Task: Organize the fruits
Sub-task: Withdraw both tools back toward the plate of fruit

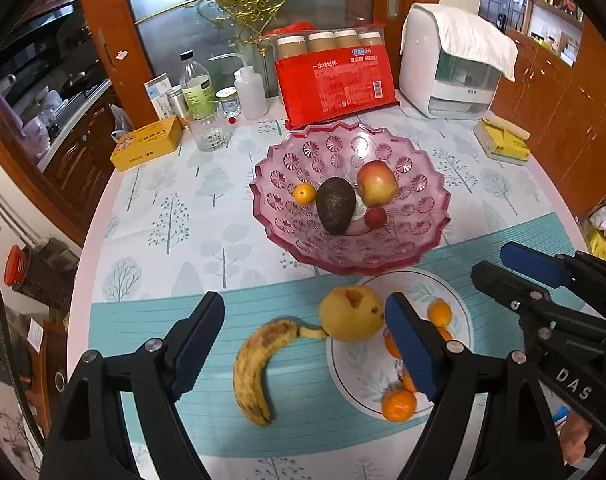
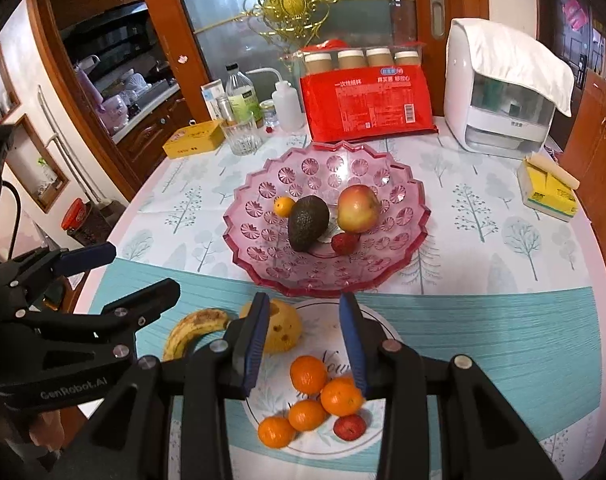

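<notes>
A pink glass bowl [image 1: 423, 208] [image 2: 403, 240] holds an avocado [image 1: 336, 205] [image 2: 308, 222], an apple [image 1: 377, 183] [image 2: 358, 208], a small orange [image 1: 305, 193] and a red lychee [image 1: 375, 217]. In front, a white plate [image 1: 355, 376] [image 2: 271, 404] holds several small oranges [image 2: 309, 374], a red fruit [image 2: 350, 427] and a yellow pear [image 1: 351, 312] [image 2: 283, 330]. A spotted banana [image 1: 253, 368] [image 2: 191, 332] lies left of the plate. My left gripper [image 1: 303, 344] is open above the banana and pear. My right gripper [image 2: 307, 340] is open above the plate.
At the back of the table stand a red pack of paper cups [image 1: 335, 80], a white appliance [image 1: 455, 76], a glass [image 1: 209, 128], bottles [image 1: 197, 88], a yellow box [image 1: 147, 142] and a yellow tissue pack [image 1: 501, 142]. The table edge curves at left.
</notes>
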The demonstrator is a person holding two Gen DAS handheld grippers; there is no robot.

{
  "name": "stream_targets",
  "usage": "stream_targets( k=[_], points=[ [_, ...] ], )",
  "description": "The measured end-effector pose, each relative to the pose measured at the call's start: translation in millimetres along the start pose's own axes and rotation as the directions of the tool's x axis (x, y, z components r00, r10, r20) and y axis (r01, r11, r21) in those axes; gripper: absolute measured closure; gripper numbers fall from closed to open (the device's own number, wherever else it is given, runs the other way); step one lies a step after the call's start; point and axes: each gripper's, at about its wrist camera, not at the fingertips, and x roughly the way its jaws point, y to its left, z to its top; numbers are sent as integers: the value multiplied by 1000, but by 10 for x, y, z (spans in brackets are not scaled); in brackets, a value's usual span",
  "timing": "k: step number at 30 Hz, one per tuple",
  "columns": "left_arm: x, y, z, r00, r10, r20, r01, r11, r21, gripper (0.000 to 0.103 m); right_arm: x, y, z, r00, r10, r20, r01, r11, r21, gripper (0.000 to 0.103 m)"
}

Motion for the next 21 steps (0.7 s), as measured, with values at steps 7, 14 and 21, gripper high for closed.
stream_targets(
  k=[7, 14, 21],
  points=[
    [-108, -120, -257, 1000, -3, 29, 4, 999, -48, 21, -241, -184, -203, 1000, -5, 29, 4, 1000, 18, 66],
    [-159, -253, -519, 998, 8, 60, -4, 997, -79, 21, -439, -348, -396, 998, -10, 58, 8, 999, 33, 66],
    [-18, -349, -739, 1000, -9, 15, 10, 996, -87, 21, -433, -485, -721, 999, -33, 38, 33, 999, -9, 66]
  ],
)
